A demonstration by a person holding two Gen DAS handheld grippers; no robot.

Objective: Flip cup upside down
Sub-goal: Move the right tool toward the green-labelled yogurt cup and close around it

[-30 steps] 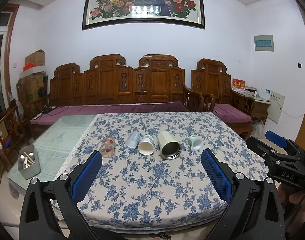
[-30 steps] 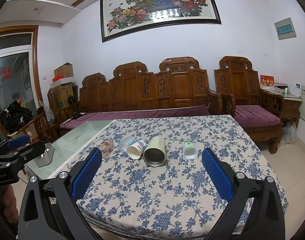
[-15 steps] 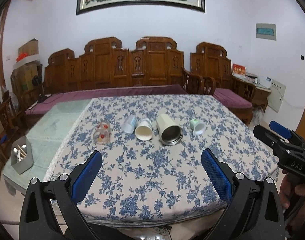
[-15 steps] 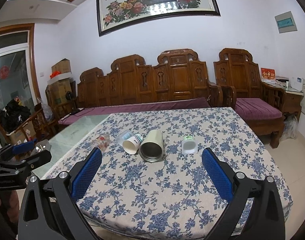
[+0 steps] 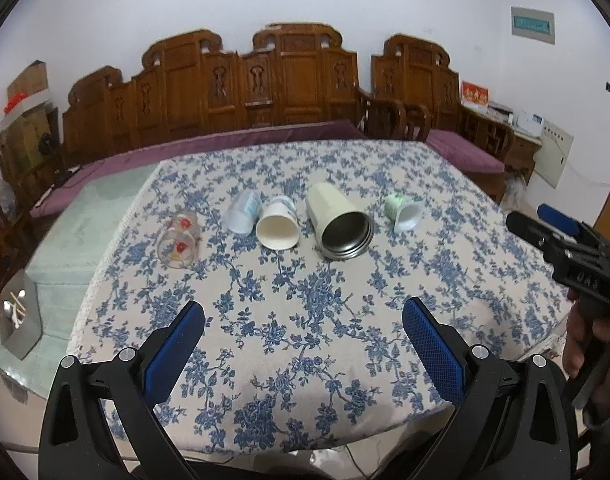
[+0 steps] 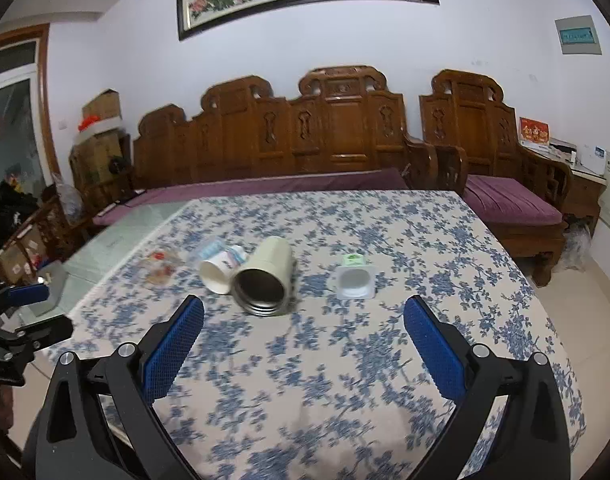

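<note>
Several cups lie on their sides in a row on the blue floral tablecloth [image 5: 305, 320]: a clear glass with red print [image 5: 179, 236], a clear plastic cup [image 5: 244, 211], a white paper cup [image 5: 277, 225], a cream steel-lined tumbler [image 5: 339, 222] and a small green-and-white cup [image 5: 403, 210]. My left gripper [image 5: 303, 344] is open and empty over the near table edge. My right gripper [image 6: 303, 344] is open and empty, short of the tumbler [image 6: 267, 278] and the small cup [image 6: 355, 278].
A carved wooden bench with purple cushions [image 5: 265, 92] stands behind the table. A grey box with sticks [image 5: 19, 320] sits on the bare glass at the left. The right gripper's body shows in the left wrist view [image 5: 577, 264].
Both grippers have moved forward and tilted down toward the table, so the cups look nearer and larger. Both stay open. The cups have not moved.
</note>
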